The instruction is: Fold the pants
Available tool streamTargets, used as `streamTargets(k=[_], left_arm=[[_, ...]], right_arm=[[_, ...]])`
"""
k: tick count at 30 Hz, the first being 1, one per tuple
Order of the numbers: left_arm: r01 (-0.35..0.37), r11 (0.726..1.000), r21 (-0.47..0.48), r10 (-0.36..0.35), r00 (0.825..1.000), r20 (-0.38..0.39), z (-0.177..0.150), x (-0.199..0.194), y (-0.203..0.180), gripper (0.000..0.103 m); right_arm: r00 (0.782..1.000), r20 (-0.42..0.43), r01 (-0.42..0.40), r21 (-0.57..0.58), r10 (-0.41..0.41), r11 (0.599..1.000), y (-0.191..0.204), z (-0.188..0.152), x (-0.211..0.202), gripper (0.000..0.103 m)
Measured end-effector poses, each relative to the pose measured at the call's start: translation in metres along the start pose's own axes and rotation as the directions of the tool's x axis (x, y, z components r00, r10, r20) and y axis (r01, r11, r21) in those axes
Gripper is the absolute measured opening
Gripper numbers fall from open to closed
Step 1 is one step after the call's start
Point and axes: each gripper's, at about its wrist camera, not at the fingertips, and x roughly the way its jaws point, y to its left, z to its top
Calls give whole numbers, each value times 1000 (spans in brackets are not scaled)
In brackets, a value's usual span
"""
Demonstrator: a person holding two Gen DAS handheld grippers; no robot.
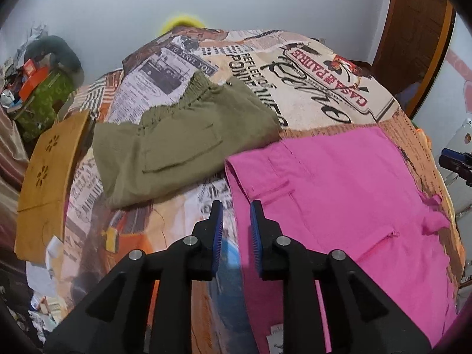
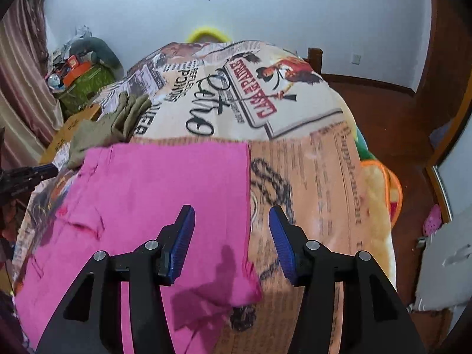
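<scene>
On the bed [image 2: 309,118], the pink pants [image 2: 165,183] lie folded flat near the olive shorts [image 1: 177,138]. Left tongs [image 1: 236,215] stand narrowly parted, right tongs [image 2: 231,221] wider, both empty. Lift clear vertically so the fold edges stay aligned

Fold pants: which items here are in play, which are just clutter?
In play: pink pants, olive pants, left gripper, right gripper, both open, holding nothing.
Clutter: orange cloth, green box, yellow cushion, bedspread.
</scene>
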Motion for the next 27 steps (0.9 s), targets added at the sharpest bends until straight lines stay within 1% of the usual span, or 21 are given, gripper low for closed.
streamTargets(k=[1, 3, 5, 6, 11, 14, 17, 20, 23, 27], left_arm=[[4, 1000, 1, -4, 1000, 3, 3, 0, 2, 28], [8, 1000, 2, -8, 1000, 12, 10, 3, 6, 51], [-5, 1000, -16, 5, 1000, 26, 17, 10, 10, 61], [-9, 1000, -23, 9, 1000, 25, 20, 14, 12, 63], [37, 998, -44, -37, 999, -10, 29, 42, 16, 63], [58, 998, -15, -58, 998, -29, 31, 56, 12, 63], [73, 997, 10, -72, 996, -42, 30, 70, 8, 63], [91, 996, 11, -90, 993, -75, 30, 85, 9, 62], [100, 995, -6, -100, 990, -94, 30, 99, 11, 58], [113, 993, -23, -114, 988, -100, 31, 104, 12, 51]], right_arm=[[1000, 0, 4, -2, -4, 1000, -1, 4, 3, 49], [1000, -2, 4, -8, -4, 1000, -2, 13, 11, 49], [1000, -9, 1, -3, -1, 1000, -4, 23, 22, 49], [1000, -12, 3, 0, -3, 1000, -6, 27, 25, 49], [999, -44, 4, 38, -2, 999, -17, 49, 63, 49], [997, -71, -10, 52, 13, 999, -21, 56, 84, 49], [995, -101, -19, 59, 25, 998, -25, 57, 102, 49], [991, -133, -22, 66, 31, 998, -27, 56, 121, 49], [989, -146, -18, 60, 27, 998, -29, 55, 133, 49], [990, -138, -27, 26, 30, 999, -28, 56, 140, 49]])
